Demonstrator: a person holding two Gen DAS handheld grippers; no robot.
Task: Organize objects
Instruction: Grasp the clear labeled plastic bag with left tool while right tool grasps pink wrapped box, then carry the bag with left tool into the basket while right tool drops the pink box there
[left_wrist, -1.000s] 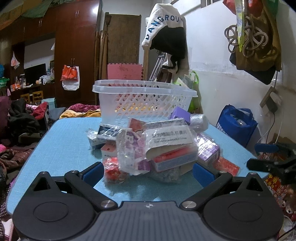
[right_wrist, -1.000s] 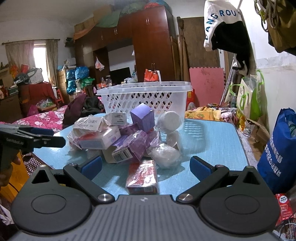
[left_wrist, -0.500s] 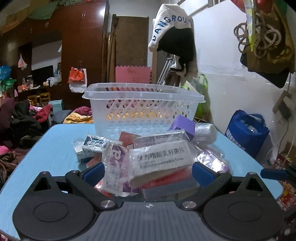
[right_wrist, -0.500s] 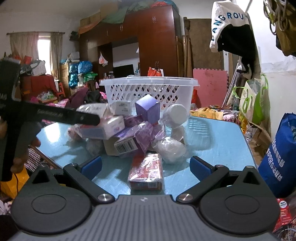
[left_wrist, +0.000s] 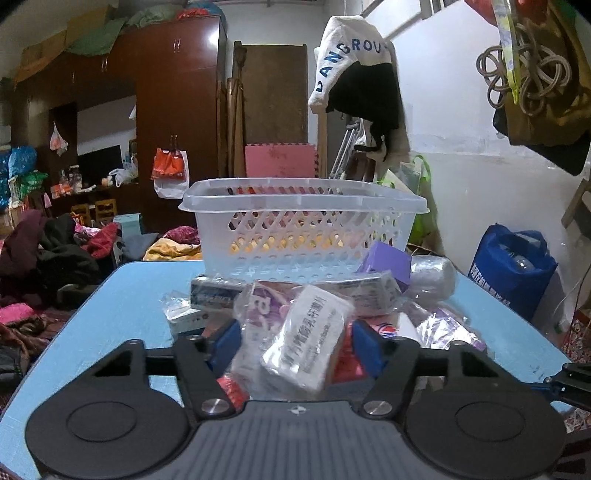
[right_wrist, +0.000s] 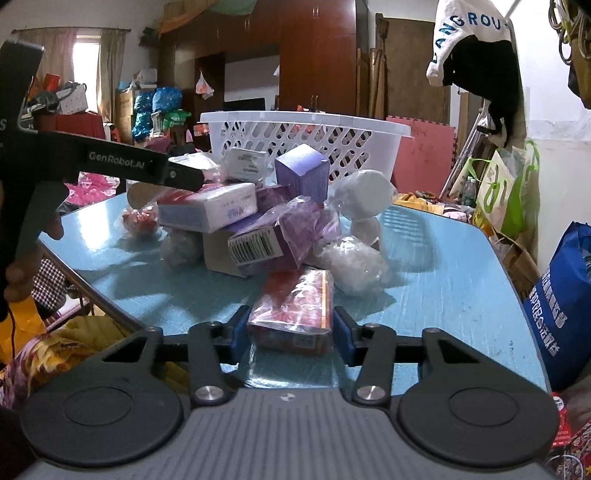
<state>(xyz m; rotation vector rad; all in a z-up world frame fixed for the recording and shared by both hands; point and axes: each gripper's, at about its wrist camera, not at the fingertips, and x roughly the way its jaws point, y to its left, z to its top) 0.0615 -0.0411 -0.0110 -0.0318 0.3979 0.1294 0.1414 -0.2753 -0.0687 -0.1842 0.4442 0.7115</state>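
Both claws wide a second ago, now closing: left claw (left_wrist: 295, 341) pinching the white wrapped packet (left_wrist: 308, 338) atop the pile, right claw (right_wrist: 290, 326) squeezing the red packet (right_wrist: 293, 308) on the bench (right_wrist: 443, 266). Basket (right_wrist: 306, 142) waiting behind the pile; lifts probably next.

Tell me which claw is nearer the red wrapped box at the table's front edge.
Right. The right claw is closing around the red wrapped box, a pad at each side. The left claw is over at the pile, closing on the white packet.
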